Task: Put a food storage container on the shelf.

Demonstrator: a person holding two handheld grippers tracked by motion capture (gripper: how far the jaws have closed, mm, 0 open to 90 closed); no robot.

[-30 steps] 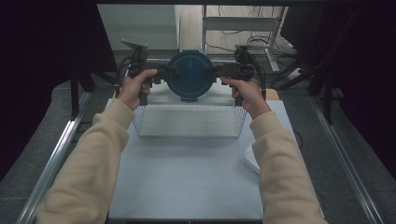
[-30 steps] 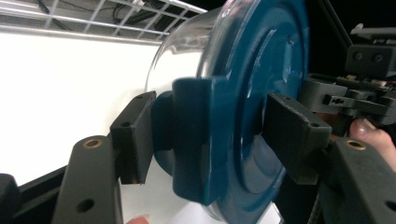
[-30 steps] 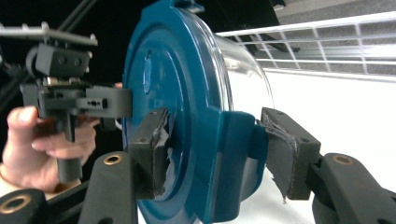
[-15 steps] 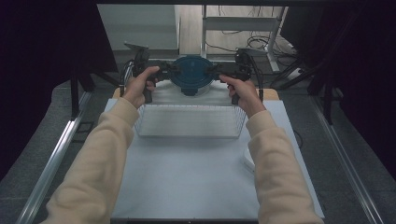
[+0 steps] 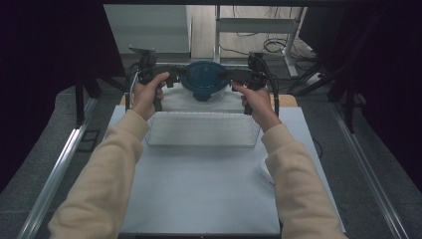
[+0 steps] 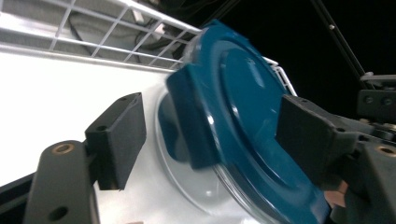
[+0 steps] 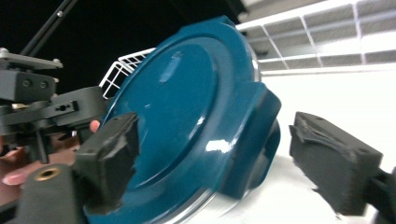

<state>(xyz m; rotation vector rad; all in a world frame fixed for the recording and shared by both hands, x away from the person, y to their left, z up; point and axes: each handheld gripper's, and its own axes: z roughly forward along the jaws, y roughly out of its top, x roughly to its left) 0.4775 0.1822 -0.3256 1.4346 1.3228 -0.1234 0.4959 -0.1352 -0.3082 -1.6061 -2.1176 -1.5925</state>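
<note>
Table [image 5: 199,194]: pale top fills centre and lower frame. White wire basket [image 5: 201,130] stands on it at centre. A small white object [image 5: 266,172] lies on the table at lower right of the basket; identity cannot be told.

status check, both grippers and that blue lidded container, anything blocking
Left gripper and right gripper flank the blue lidded container, jaws open astride its side clips. Container beyond the wire basket. Nothing blocking.
</note>
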